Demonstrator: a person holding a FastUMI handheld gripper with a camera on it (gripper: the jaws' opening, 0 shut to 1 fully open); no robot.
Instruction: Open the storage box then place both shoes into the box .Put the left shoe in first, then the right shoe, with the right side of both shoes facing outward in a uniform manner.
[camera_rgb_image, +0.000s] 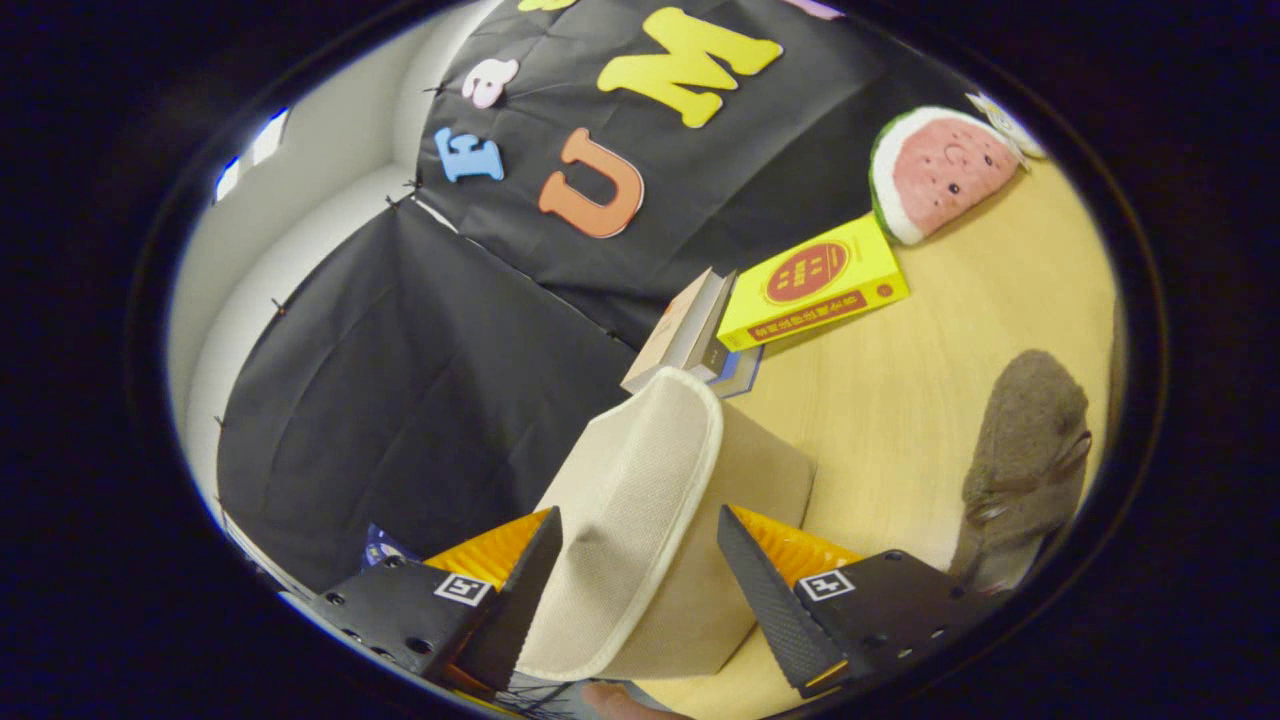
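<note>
Behind the box (690, 520) between the fingers: books' (700, 335) lower ends hidden. Beyond the right finger: shoe's (1030, 460) near end cut off.

A beige fabric storage box (690, 520) with white piping is seen standing on the bench, its woven-textured lid (625, 530) raised between the fingers, while a grey-brown fuzzy shoe (1025, 460) is seen lying on the bench well apart from it.
</note>
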